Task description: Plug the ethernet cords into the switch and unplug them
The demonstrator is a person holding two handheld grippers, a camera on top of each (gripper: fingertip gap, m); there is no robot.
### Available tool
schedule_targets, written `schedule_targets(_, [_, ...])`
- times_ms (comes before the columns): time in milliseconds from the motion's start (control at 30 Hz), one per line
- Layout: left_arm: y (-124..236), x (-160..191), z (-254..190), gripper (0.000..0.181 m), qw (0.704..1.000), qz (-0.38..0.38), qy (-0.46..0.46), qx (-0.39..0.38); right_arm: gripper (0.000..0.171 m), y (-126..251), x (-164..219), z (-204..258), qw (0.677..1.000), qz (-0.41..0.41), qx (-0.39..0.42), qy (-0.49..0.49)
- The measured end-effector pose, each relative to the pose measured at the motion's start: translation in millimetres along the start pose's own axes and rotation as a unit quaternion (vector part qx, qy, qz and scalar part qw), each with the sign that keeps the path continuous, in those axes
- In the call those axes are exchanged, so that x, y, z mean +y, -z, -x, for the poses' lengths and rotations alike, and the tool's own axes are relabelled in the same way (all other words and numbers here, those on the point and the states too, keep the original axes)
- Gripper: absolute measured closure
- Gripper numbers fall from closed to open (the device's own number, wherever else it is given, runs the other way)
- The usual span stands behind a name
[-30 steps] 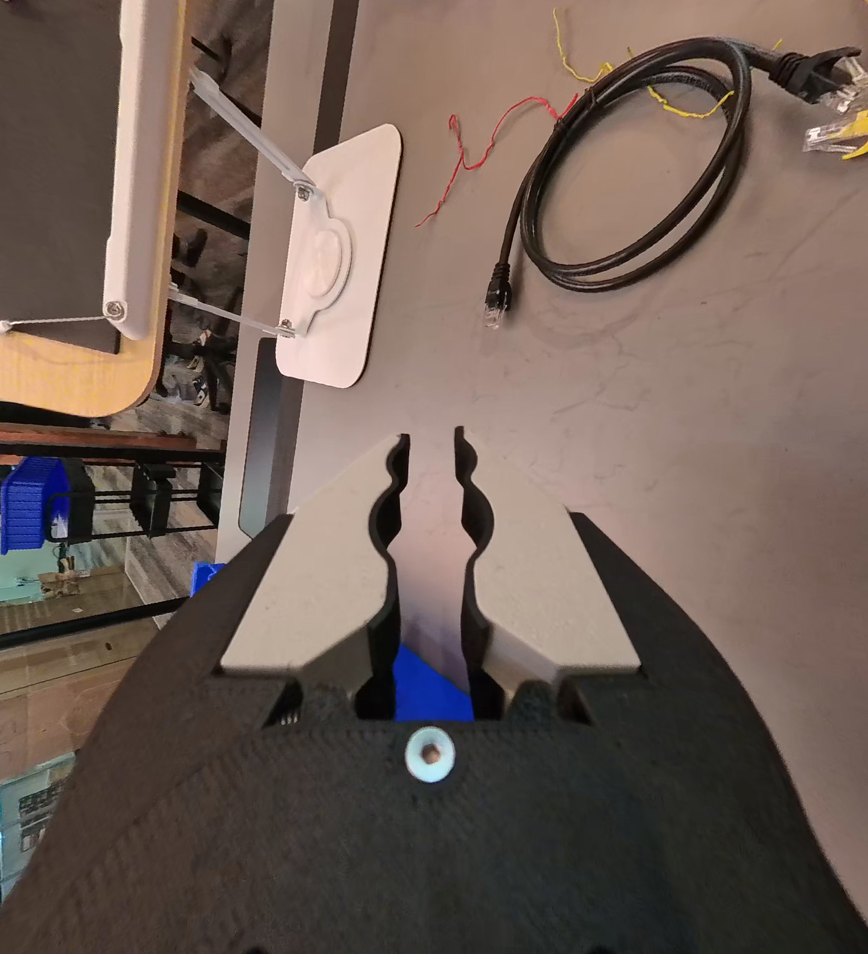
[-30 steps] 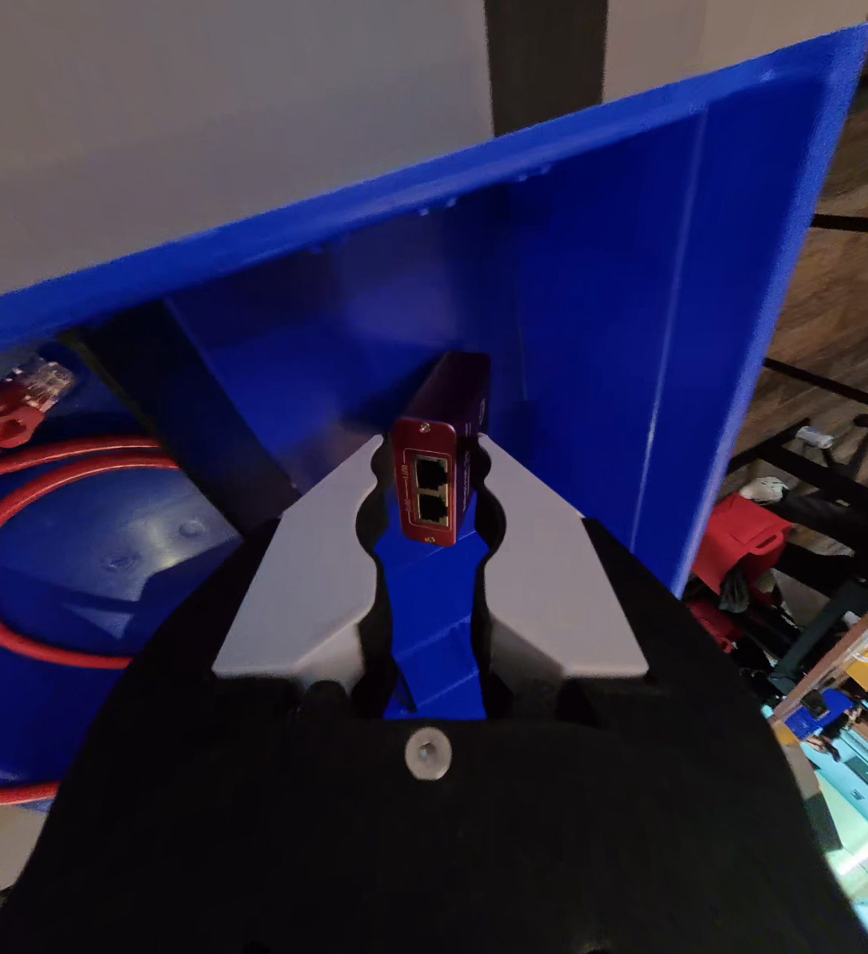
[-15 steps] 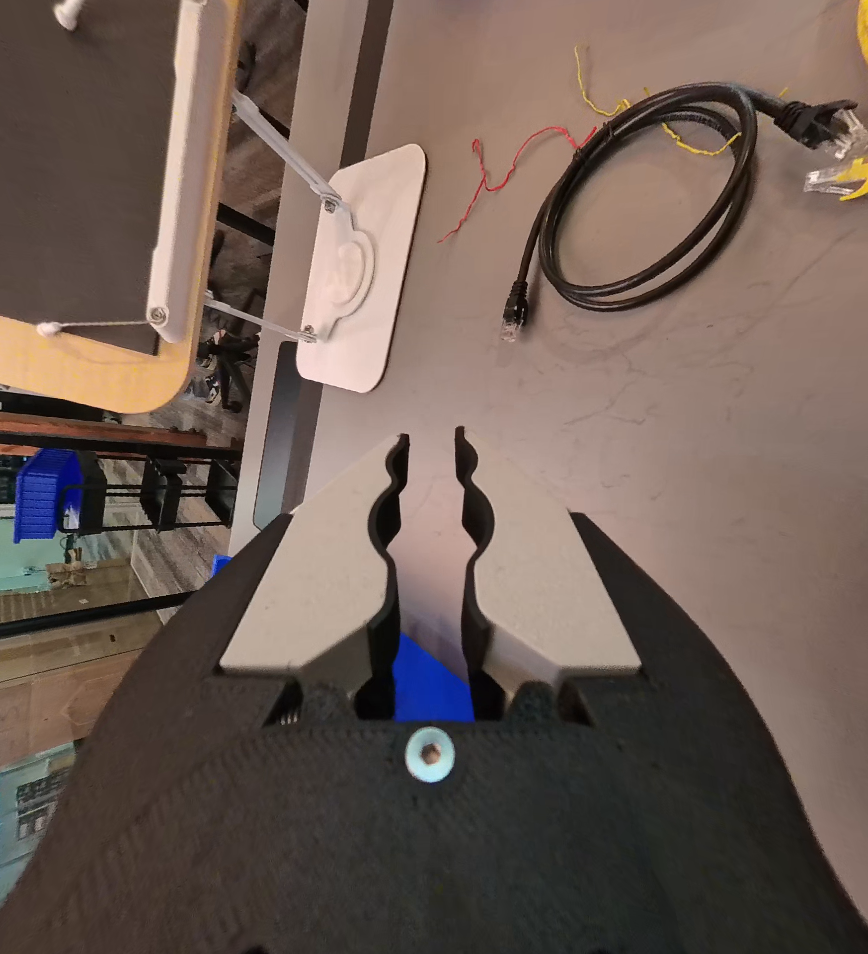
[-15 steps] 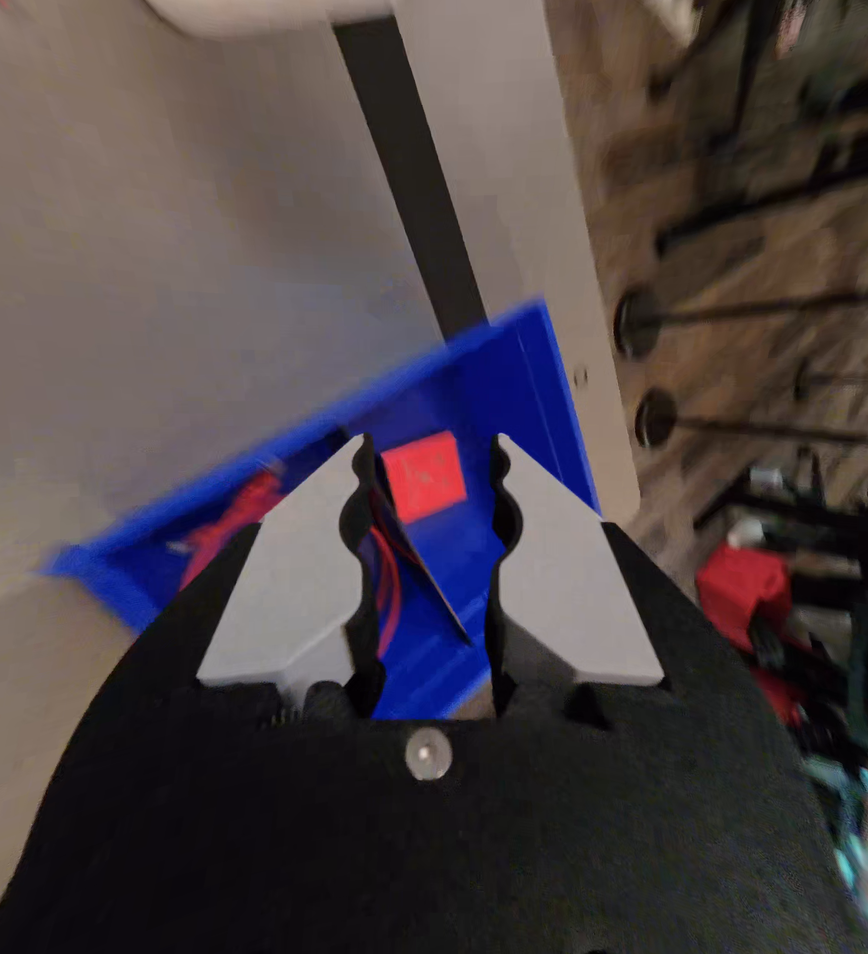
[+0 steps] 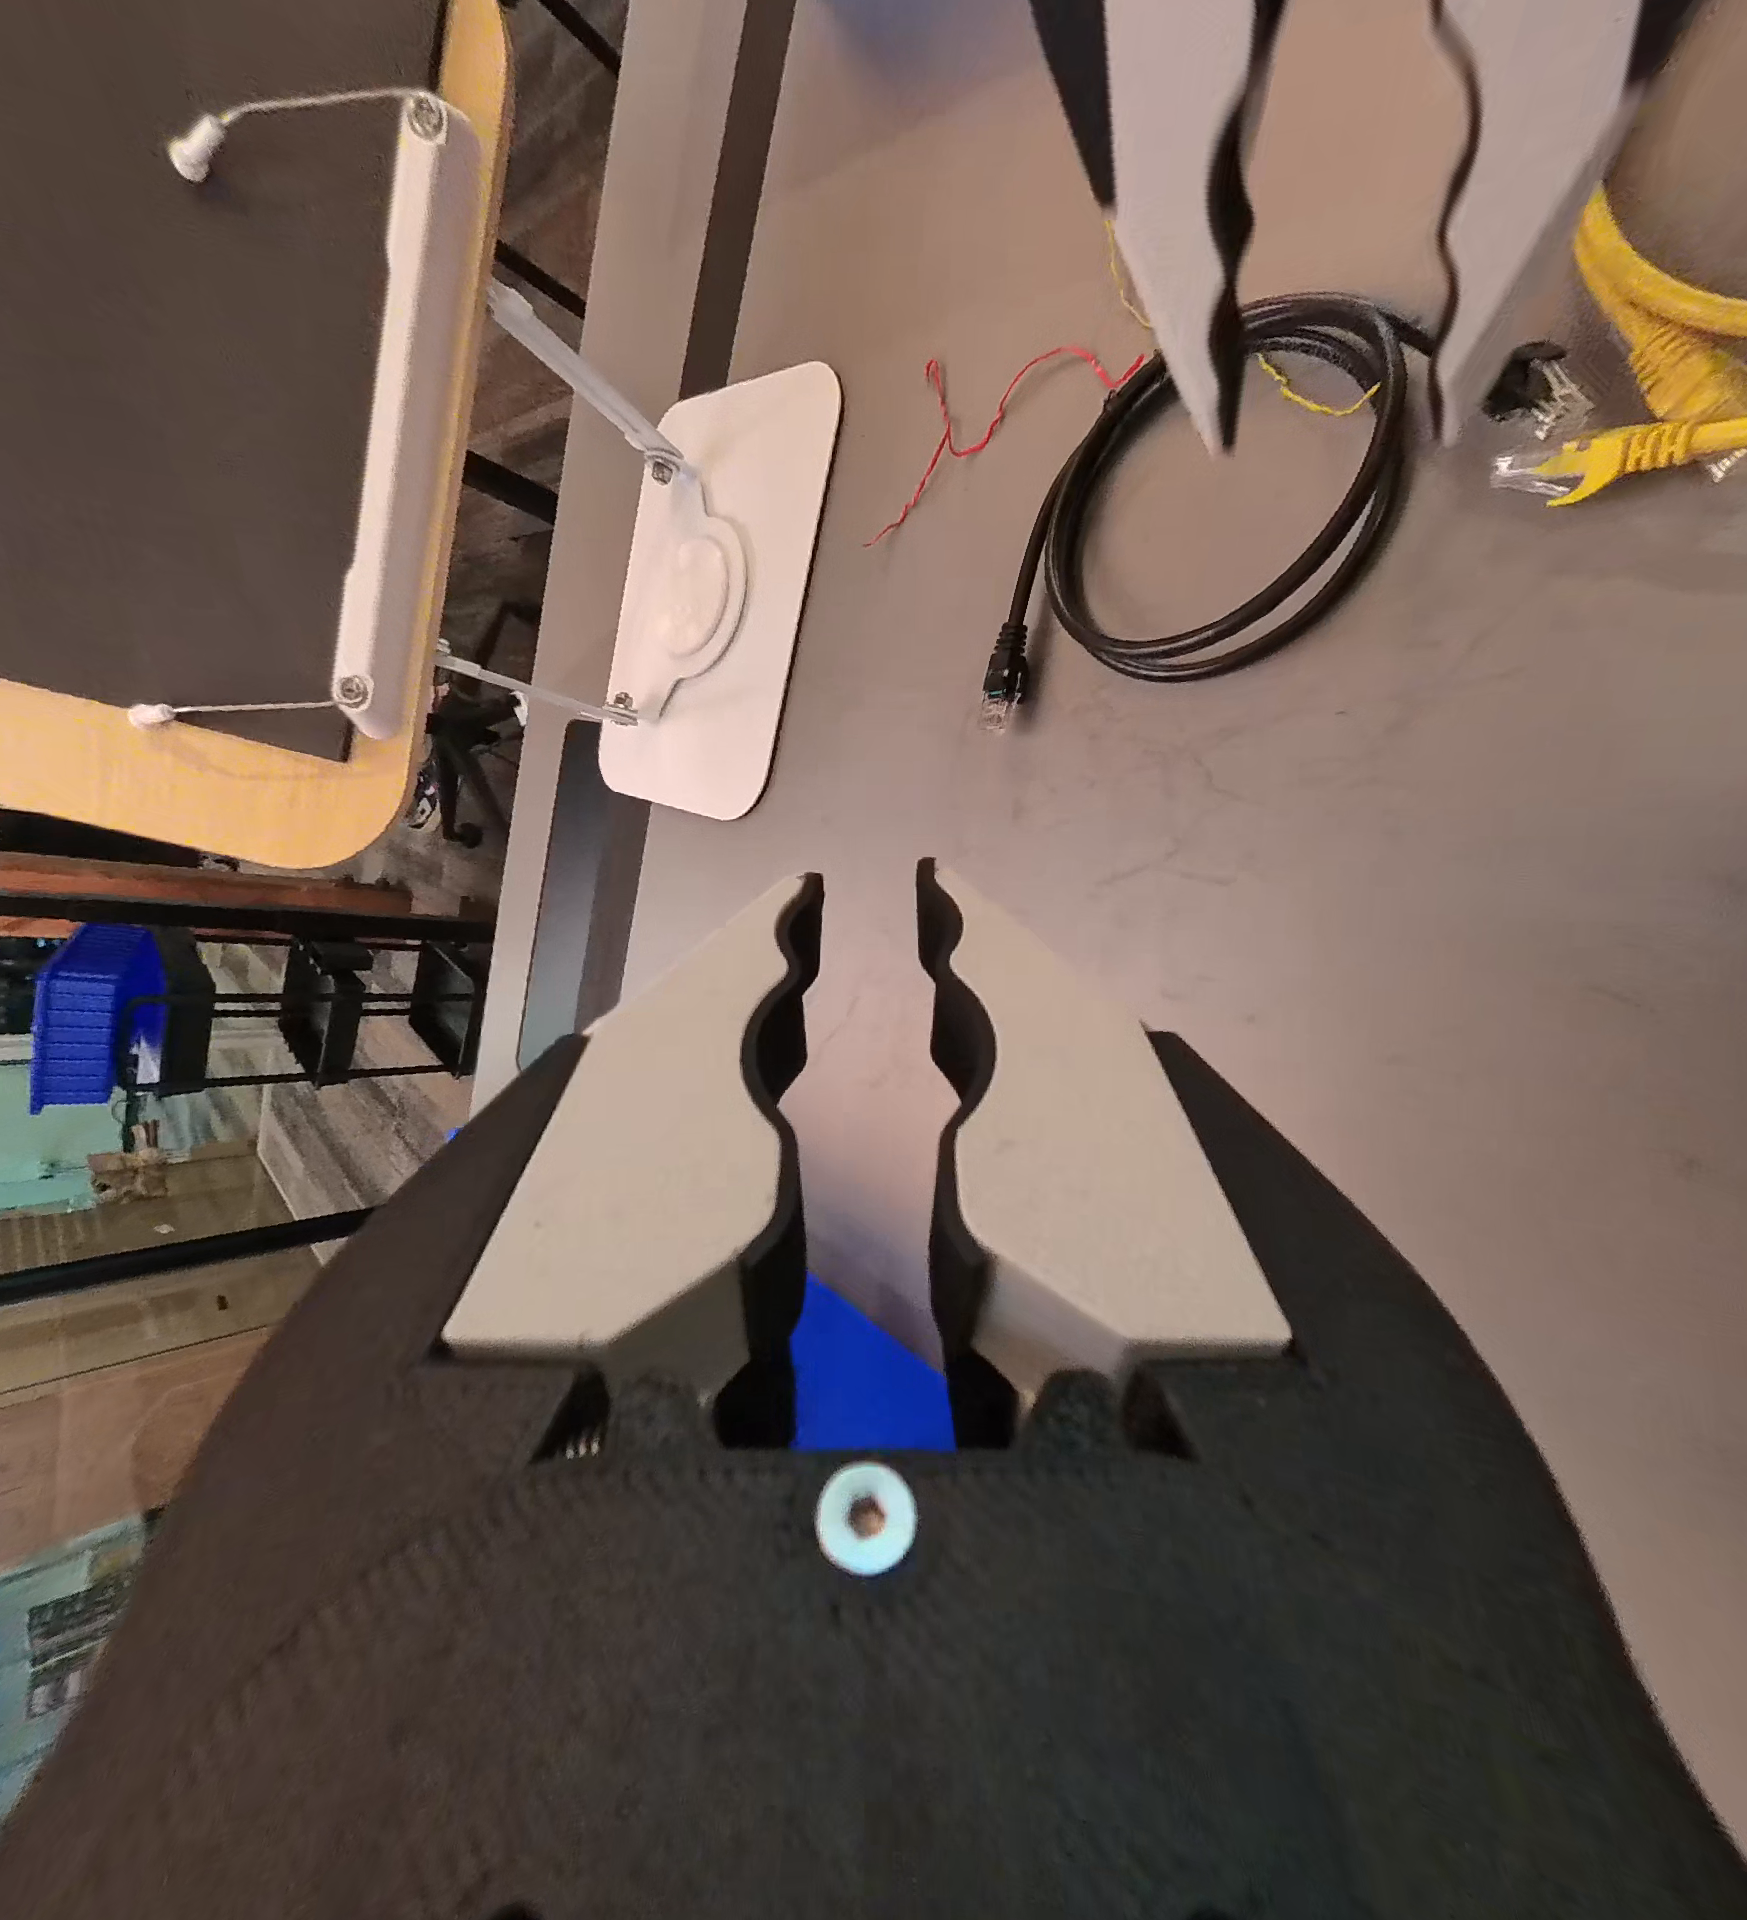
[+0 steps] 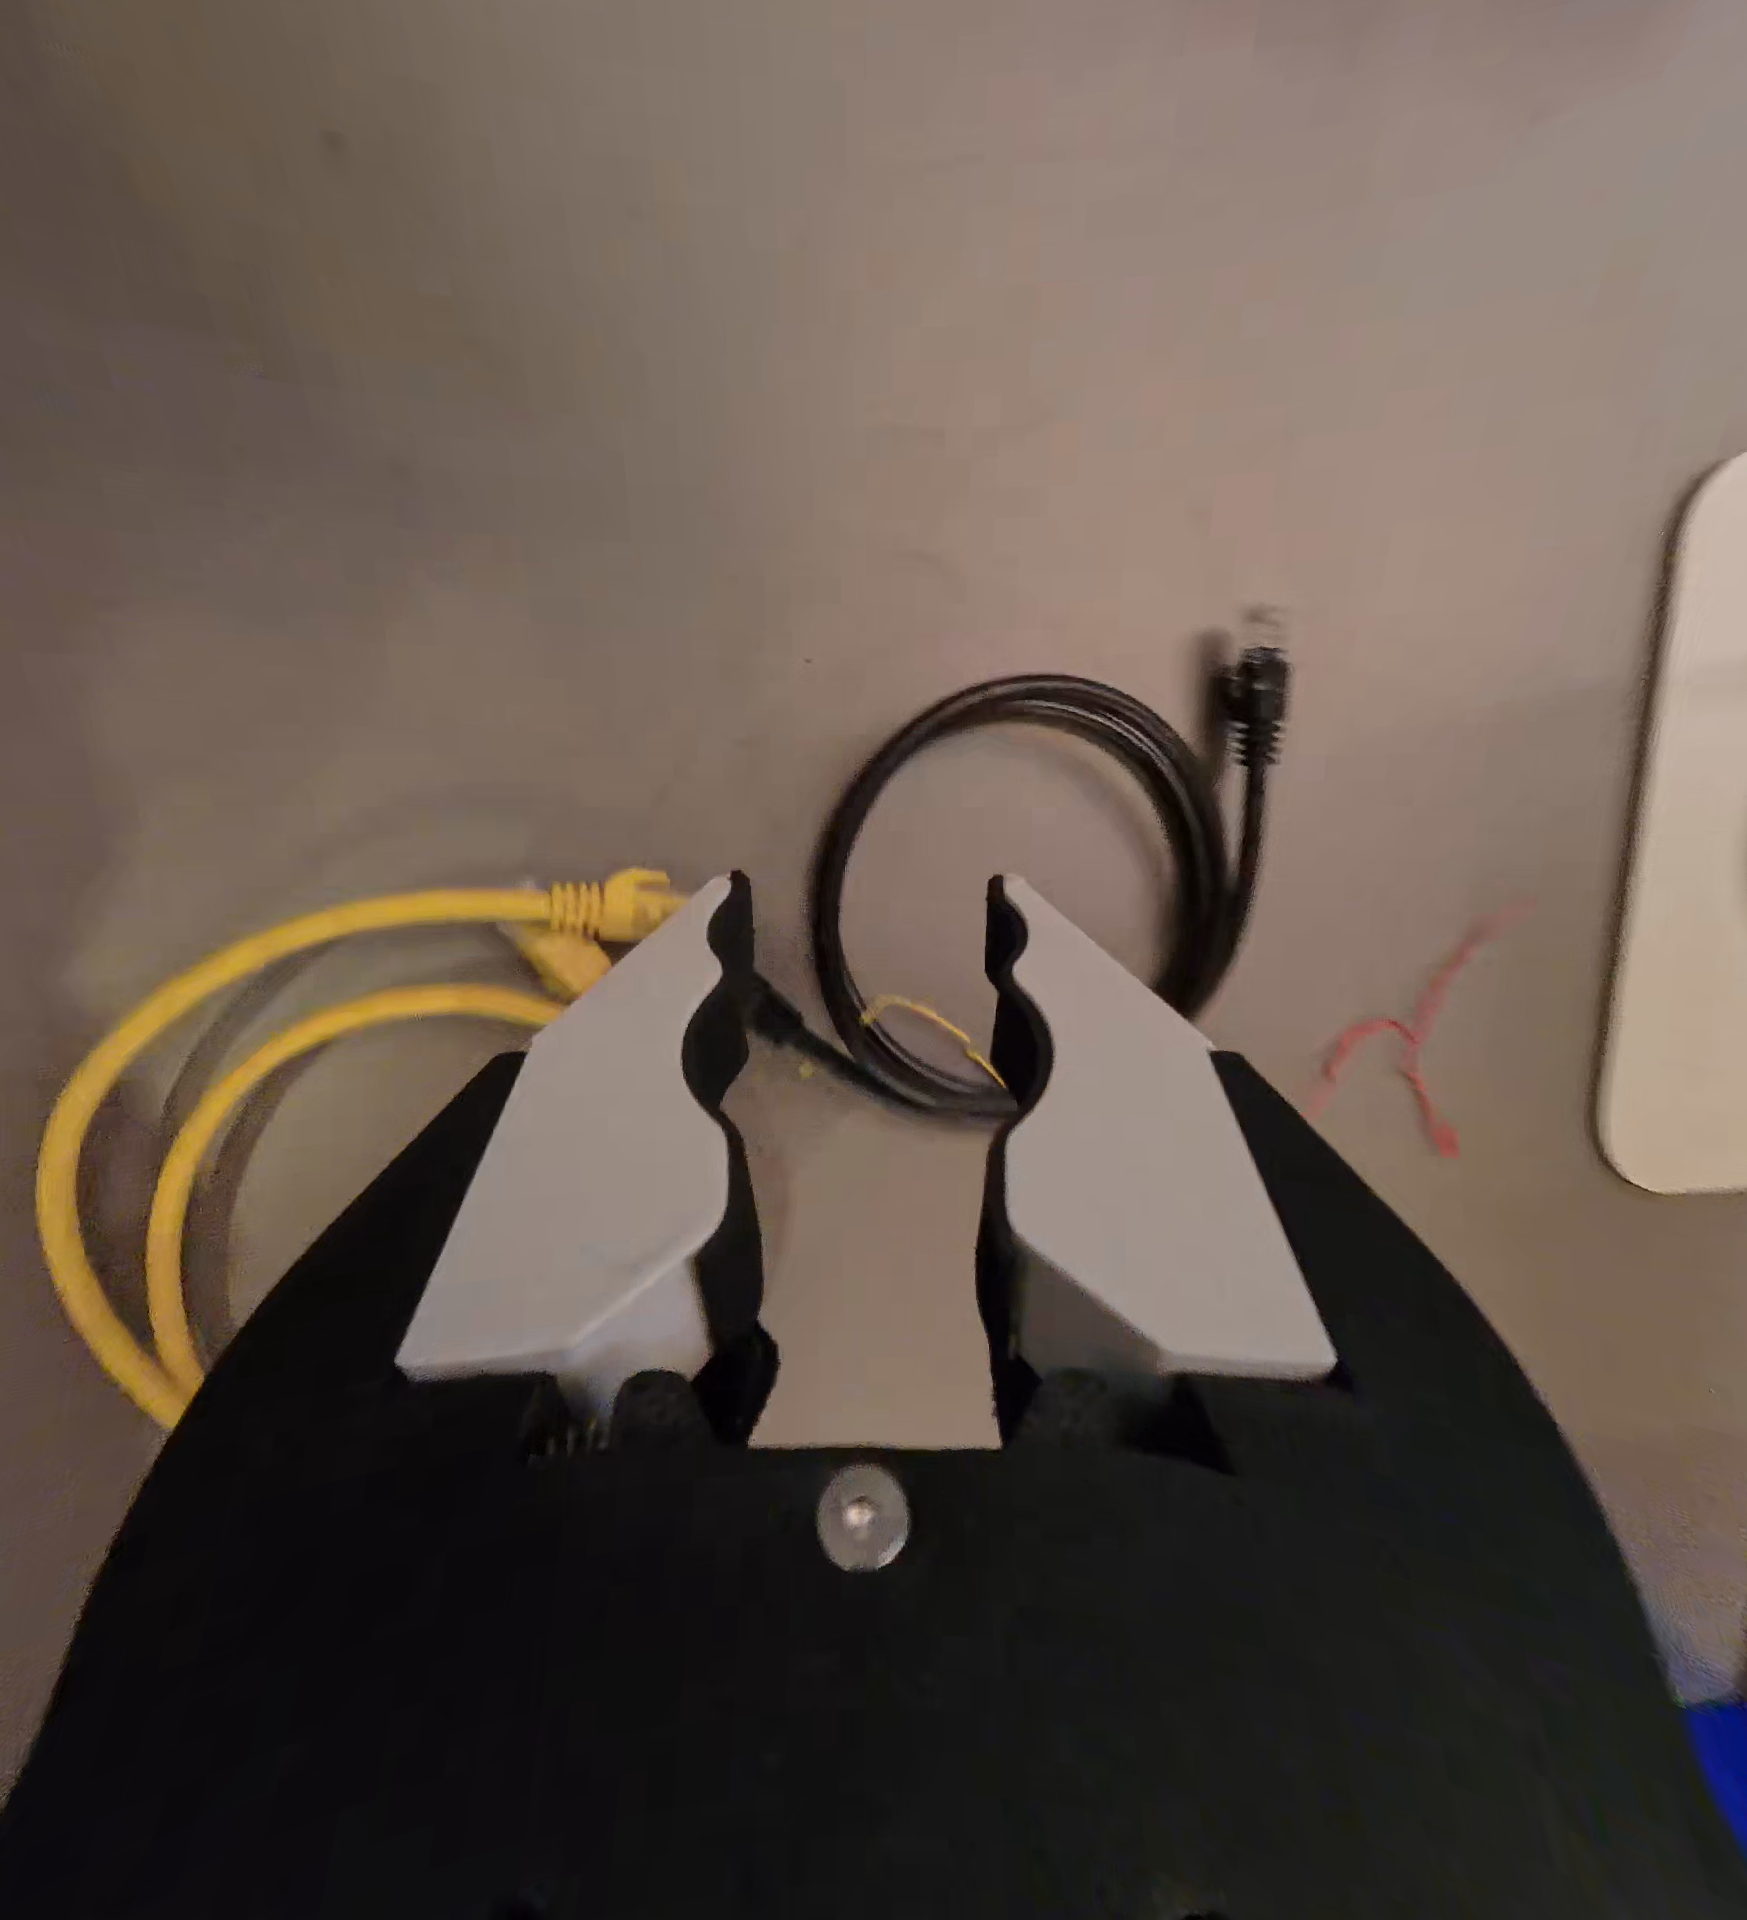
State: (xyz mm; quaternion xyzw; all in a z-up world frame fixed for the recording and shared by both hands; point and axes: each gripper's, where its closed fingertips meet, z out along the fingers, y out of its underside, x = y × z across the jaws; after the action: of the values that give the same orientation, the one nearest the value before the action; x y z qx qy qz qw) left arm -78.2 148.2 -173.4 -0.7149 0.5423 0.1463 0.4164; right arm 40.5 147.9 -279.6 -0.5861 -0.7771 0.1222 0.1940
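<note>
Left wrist view first: left gripper (image 5: 869,883) hovers over the grey worktop (image 5: 1368,1039), fingers a narrow gap apart with nothing between them, pose close to half a second ago, camera just a bit farther back so more of the scene shows. New in this view: the right gripper (image 5: 1331,442) has come in from the top edge, fingers wide apart and empty, tips over the coiled black cord (image 5: 1233,639). That cord lies flat, one plug (image 5: 1004,686) pointing toward the white stand base (image 5: 744,582); the yellow cord (image 5: 1679,312) sits at the right edge, and a loose red twist tie (image 5: 962,436) lies between stand and black coil. A blue bin corner (image 5: 864,1382) shows low between the left fingers. Right wrist view: big change, a second ago it was in the blue bin at the dark red switch, now it looks down on the worktop with the right gripper (image 6: 867,894) spread wide, holding nothing, black cord (image 6: 1201,831) framed between the fingers and the yellow cord (image 6: 225,997) to the left. Switch not visible in either current view, so presumably left in the bin. Likely meaning: the right side is going for a cord, probably the black one, nothing plugged yet. Some motion blur, so exact height over the cord is unclear.
</note>
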Motion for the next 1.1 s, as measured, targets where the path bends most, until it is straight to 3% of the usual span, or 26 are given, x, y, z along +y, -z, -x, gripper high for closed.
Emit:
schedule_targets(133, [7.5,-3.5,3.4,0.166,1.000,-0.006,-0.004,-0.007,0.135,-42.3,10.3,4.7,0.998,0.060,-0.005,-0.009])
schedule_targets(200, [11.3,-4.3,5.9,0.166,1.000,-0.010,-0.003,-0.010,0.163,-50.4,3.0,7.8,0.999,0.042,-0.013,-0.014])
schedule_targets(267, [15.0,-3.4,10.4,0.166,1.000,-0.010,-0.003,-0.018,0.170,-46.4,-5.0,4.5,0.999,0.018,-0.010,-0.024])
schedule_targets(533, [24.8,-2.1,26.6,0.167,0.999,-0.019,0.011,-0.036,0.171,51.9,-57.9,-19.6,0.979,-0.178,-0.028,-0.093])
schedule_targets(667, [27.6,-1.0,29.4,0.167,0.999,-0.019,0.013,-0.042,0.171,129.7,-58.1,-47.9,0.958,-0.258,0.031,-0.117])
schedule_targets(767, [26.8,2.0,30.7,0.167,0.999,-0.015,0.015,-0.043,0.171,194.3,-23.2,-84.0,0.941,-0.271,0.133,-0.150])
schedule_targets(900, [24.3,2.4,28.9,0.167,0.999,-0.012,0.014,-0.040,0.170,262.1,68.5,-133.7,0.886,-0.282,0.248,-0.272])
schedule_targets(1000, [22.5,0.3,26.8,0.167,0.999,-0.014,0.012,-0.037,0.170,277.0,152.8,-157.7,0.813,-0.313,0.282,-0.402])
schedule_targets(1100, [22.0,-0.2,25.6,0.167,0.999,-0.012,0.009,-0.036,0.169,260.0,226.7,-160.6,0.759,-0.307,0.299,-0.490])
